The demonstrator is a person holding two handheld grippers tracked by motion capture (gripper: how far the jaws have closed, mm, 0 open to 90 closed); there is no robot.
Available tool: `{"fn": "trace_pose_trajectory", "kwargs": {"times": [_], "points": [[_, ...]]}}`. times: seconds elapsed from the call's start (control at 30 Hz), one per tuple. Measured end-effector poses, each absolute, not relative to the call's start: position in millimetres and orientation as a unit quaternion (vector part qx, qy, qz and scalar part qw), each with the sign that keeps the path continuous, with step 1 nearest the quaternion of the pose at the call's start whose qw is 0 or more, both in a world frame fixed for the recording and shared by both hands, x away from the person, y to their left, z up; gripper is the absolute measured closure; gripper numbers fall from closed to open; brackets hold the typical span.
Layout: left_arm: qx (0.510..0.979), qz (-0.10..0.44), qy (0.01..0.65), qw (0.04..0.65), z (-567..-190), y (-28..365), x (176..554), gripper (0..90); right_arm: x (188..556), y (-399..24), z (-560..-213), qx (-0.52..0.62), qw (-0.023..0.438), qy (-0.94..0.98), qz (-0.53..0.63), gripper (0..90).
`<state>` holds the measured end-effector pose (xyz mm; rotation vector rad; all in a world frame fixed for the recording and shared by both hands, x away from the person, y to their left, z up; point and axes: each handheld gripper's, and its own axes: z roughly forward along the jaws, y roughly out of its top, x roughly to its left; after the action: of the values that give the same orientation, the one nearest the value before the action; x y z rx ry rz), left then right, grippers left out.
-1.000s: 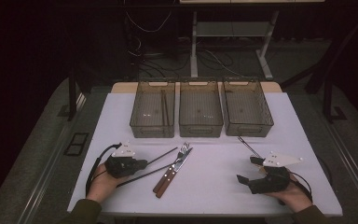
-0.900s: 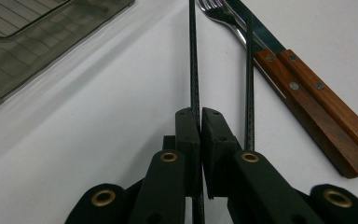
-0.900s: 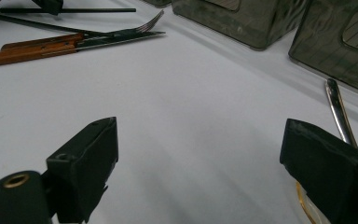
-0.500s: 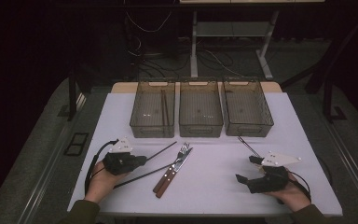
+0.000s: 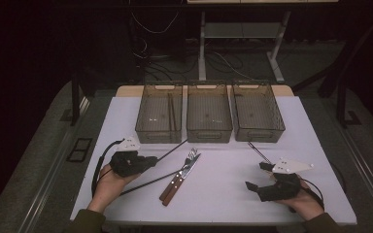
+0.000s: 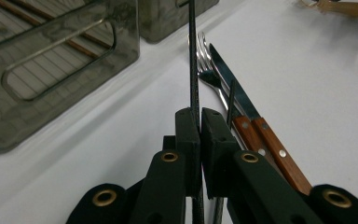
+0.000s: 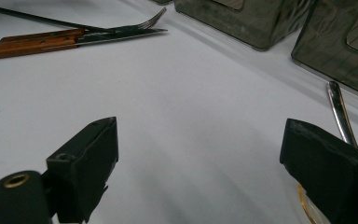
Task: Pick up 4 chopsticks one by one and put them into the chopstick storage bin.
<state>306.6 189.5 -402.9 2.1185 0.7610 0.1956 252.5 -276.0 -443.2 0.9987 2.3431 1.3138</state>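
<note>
My left gripper point(image 5: 148, 161) point(image 6: 200, 114) is shut on one end of a thin black chopstick point(image 5: 171, 151) point(image 6: 194, 65), which points toward the left bin point(image 5: 158, 138). A second black chopstick point(image 5: 148, 183) point(image 6: 231, 100) lies on the white table beside a wooden-handled fork point(image 5: 183, 167) point(image 6: 214, 79) and knife point(image 5: 177, 182) point(image 6: 261, 135). At the right, my right gripper point(image 5: 257, 175) point(image 7: 200, 154) rests low over the table with its jaws wide open and nothing between them. A slim metal utensil point(image 5: 258, 150) point(image 7: 338, 109) lies just beyond it.
Three smoky clear bins stand in a row at the back: the left bin holds chopsticks point(image 5: 171, 111), then come the middle bin point(image 5: 209, 136) and the right bin point(image 5: 258, 137). The white table point(image 5: 223, 194) ends close to both hands.
My left gripper has risen a little and drifted toward the bins, carrying the black chopstick with it. The right gripper has stayed put.
</note>
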Motion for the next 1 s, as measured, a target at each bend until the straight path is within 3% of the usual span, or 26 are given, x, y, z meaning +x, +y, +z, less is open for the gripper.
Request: {"fn": "trace_pose_trajectory", "kwargs": {"times": [1.0], "points": [[0.807, 0.119, 0.338, 0.469, -365.7, 169.7, 367.9, 85.8, 251.8, -277.5, -442.1, 0.344, 0.137, 0.807, 0.461, 11.7]]}}
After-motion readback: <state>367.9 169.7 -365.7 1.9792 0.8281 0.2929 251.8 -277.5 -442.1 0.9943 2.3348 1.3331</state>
